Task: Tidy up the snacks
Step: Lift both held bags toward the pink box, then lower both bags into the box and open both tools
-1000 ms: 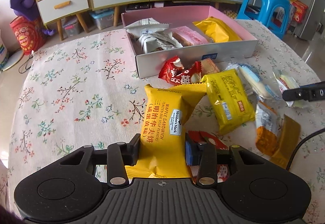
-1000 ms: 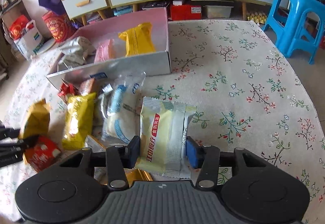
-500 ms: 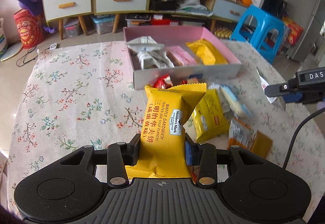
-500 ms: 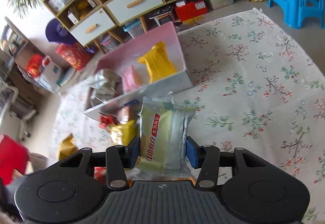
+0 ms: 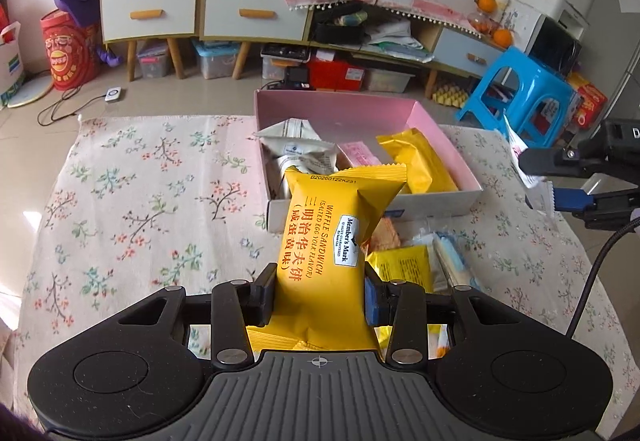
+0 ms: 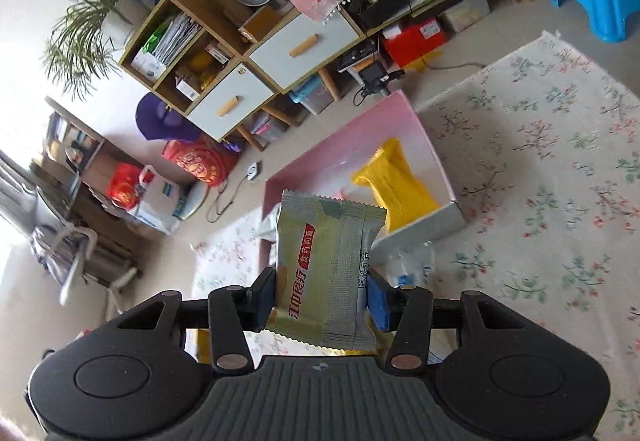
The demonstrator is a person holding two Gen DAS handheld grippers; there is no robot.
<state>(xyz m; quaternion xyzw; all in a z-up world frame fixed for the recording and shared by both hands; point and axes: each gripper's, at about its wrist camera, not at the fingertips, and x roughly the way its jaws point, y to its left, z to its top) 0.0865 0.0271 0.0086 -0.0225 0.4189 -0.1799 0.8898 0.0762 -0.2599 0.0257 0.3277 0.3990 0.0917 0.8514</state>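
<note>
My left gripper [image 5: 320,299] is shut on a yellow waffle sandwich packet [image 5: 328,241], held up above the table in front of the pink box [image 5: 356,113]. The box holds a yellow pack [image 5: 420,161], a pink pack [image 5: 362,155] and white packs [image 5: 296,145]. In the right wrist view my right gripper [image 6: 322,301] is shut on a pale green snack packet [image 6: 326,265], lifted high and rolled, with the pink box [image 6: 340,161] beyond it. The right gripper [image 5: 568,181] also shows at the right edge of the left wrist view.
Loose snacks lie on the floral tablecloth [image 5: 140,209] in front of the box: a yellow pack [image 5: 404,265] and clear-wrapped white ones [image 5: 452,261]. A blue stool [image 5: 524,89] stands beyond the table's right side. A drawer cabinet [image 5: 200,9] lines the far wall.
Both grippers have risen with their packets, away from the loose pile. The right view has rolled, tilting the room. The pink box now sits lower and nearer behind each packet.
</note>
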